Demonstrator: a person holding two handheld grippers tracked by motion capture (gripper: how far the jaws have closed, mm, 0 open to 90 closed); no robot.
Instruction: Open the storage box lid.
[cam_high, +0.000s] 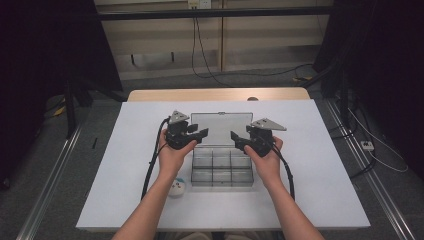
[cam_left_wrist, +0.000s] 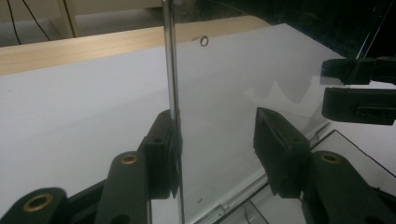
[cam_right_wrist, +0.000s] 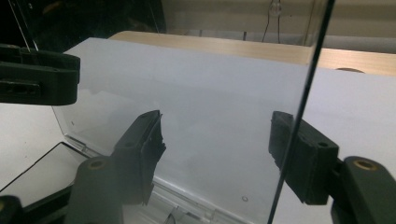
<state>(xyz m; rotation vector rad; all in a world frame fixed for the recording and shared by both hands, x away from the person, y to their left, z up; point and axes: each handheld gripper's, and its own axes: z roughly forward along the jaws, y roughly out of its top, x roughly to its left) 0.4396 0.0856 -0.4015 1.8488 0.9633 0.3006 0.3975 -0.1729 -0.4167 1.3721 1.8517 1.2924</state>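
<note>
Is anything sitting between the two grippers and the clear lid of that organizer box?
Nothing visible stands between them. The left gripper and right gripper sit at opposite side edges of the raised clear lid, each with its open fingers straddling an edge. The small round object lies off by the left forearm.

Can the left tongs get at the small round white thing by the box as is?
Probably yes. The round white thing lies in the open on the table, beside the left forearm and left of the clear box. The left tongs stand open at the raised lid, holding nothing, and need only pull back.
</note>
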